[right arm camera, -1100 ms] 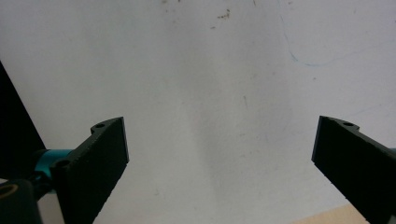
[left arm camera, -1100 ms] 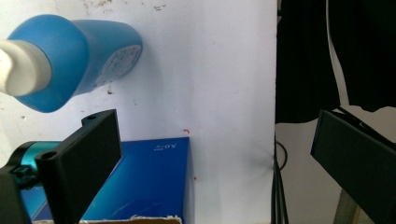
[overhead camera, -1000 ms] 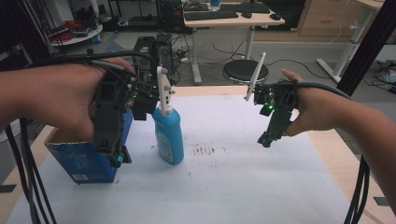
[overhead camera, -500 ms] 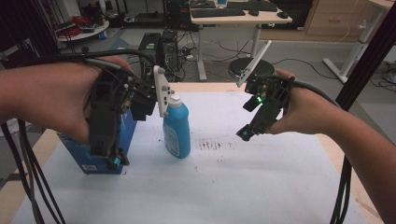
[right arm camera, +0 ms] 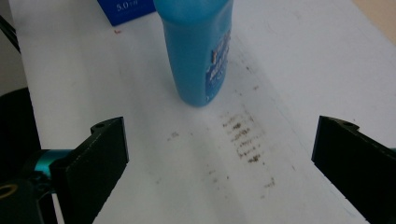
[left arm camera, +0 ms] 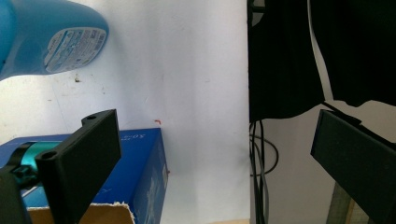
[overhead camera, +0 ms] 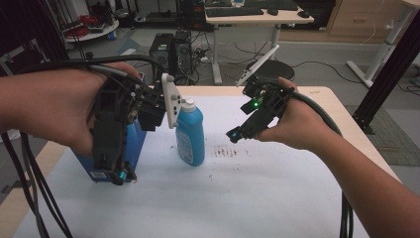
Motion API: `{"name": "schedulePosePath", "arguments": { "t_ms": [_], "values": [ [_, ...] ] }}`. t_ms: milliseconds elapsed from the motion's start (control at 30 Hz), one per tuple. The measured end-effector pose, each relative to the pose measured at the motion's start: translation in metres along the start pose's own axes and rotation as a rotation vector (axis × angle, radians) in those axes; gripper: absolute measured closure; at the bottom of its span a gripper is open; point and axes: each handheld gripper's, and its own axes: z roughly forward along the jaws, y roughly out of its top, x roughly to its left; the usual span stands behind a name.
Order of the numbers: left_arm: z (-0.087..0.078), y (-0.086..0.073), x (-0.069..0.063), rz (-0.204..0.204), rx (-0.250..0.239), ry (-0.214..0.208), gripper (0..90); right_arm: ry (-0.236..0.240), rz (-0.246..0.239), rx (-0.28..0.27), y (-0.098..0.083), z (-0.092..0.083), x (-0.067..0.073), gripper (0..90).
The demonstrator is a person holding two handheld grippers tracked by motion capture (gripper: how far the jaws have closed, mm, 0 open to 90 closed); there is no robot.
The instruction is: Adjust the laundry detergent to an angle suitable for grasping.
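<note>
A blue bottle (overhead camera: 190, 133) with a white cap stands upright on the white sheet near the table's middle. To its left is a blue cardboard box (overhead camera: 132, 148) with its top flaps open. My left gripper (overhead camera: 118, 175) points down over the box's near left corner, jaws wide open and holding nothing. In the left gripper view the box (left arm camera: 140, 172) lies below the left gripper (left arm camera: 219, 158) and the bottle (left arm camera: 46, 37) is at the top left. My right gripper (overhead camera: 236, 135) hovers open just right of the bottle. Its own view has the bottle (right arm camera: 201, 51) ahead of the right gripper (right arm camera: 219, 158).
Dark smudges (overhead camera: 228, 151) mark the white sheet (overhead camera: 277, 198) right of the bottle, and show in the right gripper view as smudges (right arm camera: 243, 135) too. Wooden table edges (overhead camera: 346, 119) frame the sheet. Cables hang at the left edge. Desks and a stool stand beyond the table.
My right gripper has moved left and down toward the bottle, ending close beside it. The left gripper has stayed over the box.
</note>
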Motion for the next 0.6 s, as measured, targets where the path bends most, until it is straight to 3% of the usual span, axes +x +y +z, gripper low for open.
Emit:
{"name": "schedulePosePath", "arguments": {
  "t_ms": [600],
  "values": [
    [0.003, -0.004, 0.003, -0.006, 0.003, -0.006, 1.7, 0.016, 0.118, -0.158, 0.016, 0.035, 0.009, 2.7]
  ]
}}
